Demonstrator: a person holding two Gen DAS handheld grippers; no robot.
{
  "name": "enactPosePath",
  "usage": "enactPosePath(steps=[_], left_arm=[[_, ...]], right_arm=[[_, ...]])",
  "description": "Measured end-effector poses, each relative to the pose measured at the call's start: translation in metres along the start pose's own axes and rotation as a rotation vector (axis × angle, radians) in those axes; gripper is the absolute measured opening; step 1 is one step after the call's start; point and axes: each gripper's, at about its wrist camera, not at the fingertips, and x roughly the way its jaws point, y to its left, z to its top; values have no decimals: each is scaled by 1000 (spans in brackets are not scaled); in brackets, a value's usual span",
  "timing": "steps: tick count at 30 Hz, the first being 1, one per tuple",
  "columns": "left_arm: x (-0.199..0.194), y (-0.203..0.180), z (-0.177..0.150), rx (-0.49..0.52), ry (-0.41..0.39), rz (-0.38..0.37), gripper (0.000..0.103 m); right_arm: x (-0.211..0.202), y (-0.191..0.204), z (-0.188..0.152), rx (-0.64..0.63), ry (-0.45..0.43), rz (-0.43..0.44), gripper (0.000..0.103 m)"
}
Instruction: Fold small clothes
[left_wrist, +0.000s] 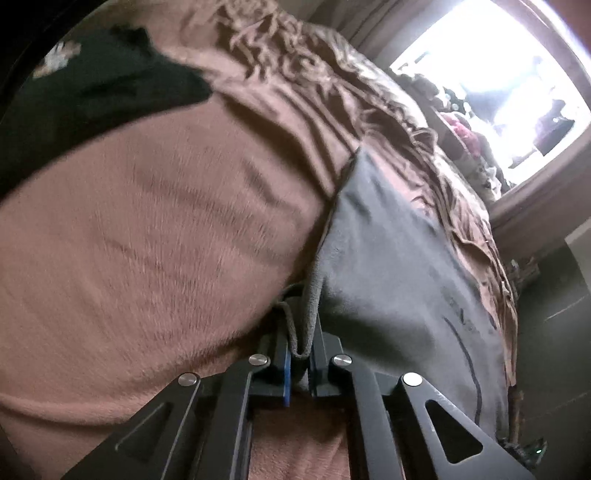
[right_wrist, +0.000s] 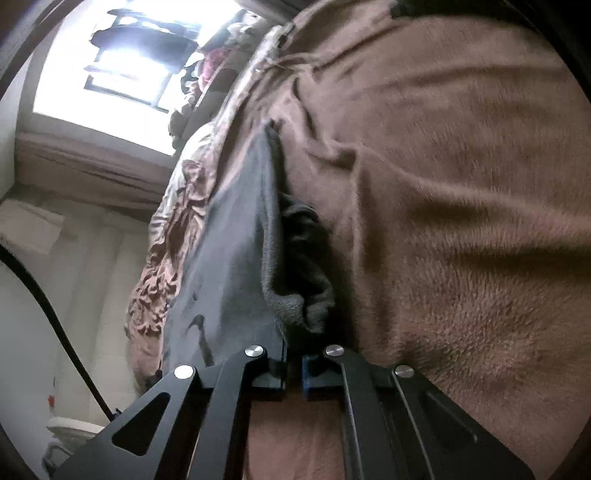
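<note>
The left hand-held gripper (left_wrist: 301, 354) is pressed together on a folded edge of a small grey fleece garment (left_wrist: 399, 266), which is pinched between its blue-lined fingers (left_wrist: 286, 369). The right hand-held gripper (right_wrist: 293, 363) is likewise closed on another edge of the same garment (right_wrist: 236, 251), bunched just above its tips. The garment is spread on a brown plush blanket (left_wrist: 147, 236) covering a bed, near a crumpled brown patterned cover (left_wrist: 461, 206). A bright window (left_wrist: 491, 74) is seen beyond.
</note>
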Motion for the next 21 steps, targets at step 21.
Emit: enactPosePath(steps=[21], left_arm=[[-72,12,-17,63,9,-76,6]], right_arm=[[-82,23,-36,-43,-25,-27,1]])
